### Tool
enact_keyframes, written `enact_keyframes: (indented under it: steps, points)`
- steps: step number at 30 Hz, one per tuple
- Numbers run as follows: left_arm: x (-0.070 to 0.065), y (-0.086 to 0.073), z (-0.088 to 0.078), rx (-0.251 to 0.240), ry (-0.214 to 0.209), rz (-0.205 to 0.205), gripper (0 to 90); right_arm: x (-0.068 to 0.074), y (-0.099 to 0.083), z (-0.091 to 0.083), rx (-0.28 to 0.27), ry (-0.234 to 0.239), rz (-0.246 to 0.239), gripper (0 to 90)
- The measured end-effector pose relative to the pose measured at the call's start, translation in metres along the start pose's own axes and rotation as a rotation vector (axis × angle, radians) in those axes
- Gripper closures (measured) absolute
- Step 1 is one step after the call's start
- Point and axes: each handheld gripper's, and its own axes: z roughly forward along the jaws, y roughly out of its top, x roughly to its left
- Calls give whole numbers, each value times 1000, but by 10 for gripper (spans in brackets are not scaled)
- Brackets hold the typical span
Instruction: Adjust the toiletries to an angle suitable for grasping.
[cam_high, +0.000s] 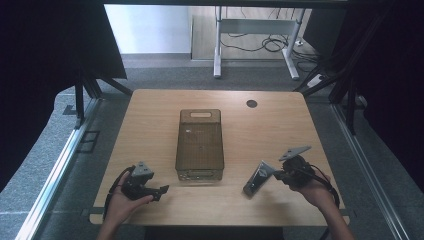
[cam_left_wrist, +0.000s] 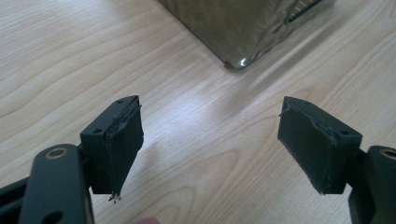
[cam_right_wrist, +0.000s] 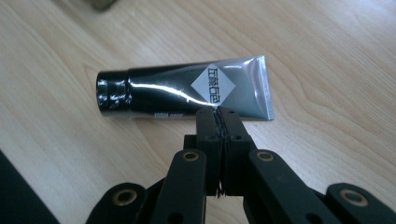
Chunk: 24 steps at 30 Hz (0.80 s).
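A black and silver tube (cam_right_wrist: 187, 91) with a black cap lies on its side on the wooden table (cam_high: 280, 125), at the front right as the tube (cam_high: 256, 177) appears in the high view. My right gripper (cam_right_wrist: 218, 114) is shut, jaws pressed flat together, with its tips at the tube's near edge; I cannot tell whether they touch it. In the high view this right gripper (cam_high: 276, 175) sits just right of the tube. My left gripper (cam_left_wrist: 210, 140) stands open over bare wood, nothing between its jaws, and the left gripper (cam_high: 162, 190) is at the front left.
A translucent brown bin (cam_high: 199, 145) with a handle slot stands lengthwise in the table's middle; a corner of the bin (cam_left_wrist: 238, 28) lies ahead of the left gripper. A dark round hole (cam_high: 251, 103) is at the back right. Beyond the table are a desk frame and cables.
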Motion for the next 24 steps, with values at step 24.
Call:
enact_keyframes:
  steps: [24]
  points:
    - [-5, 1, 6, 20, -14, 24, 226, 46, 38, 19, 228, 89, -192, 885]
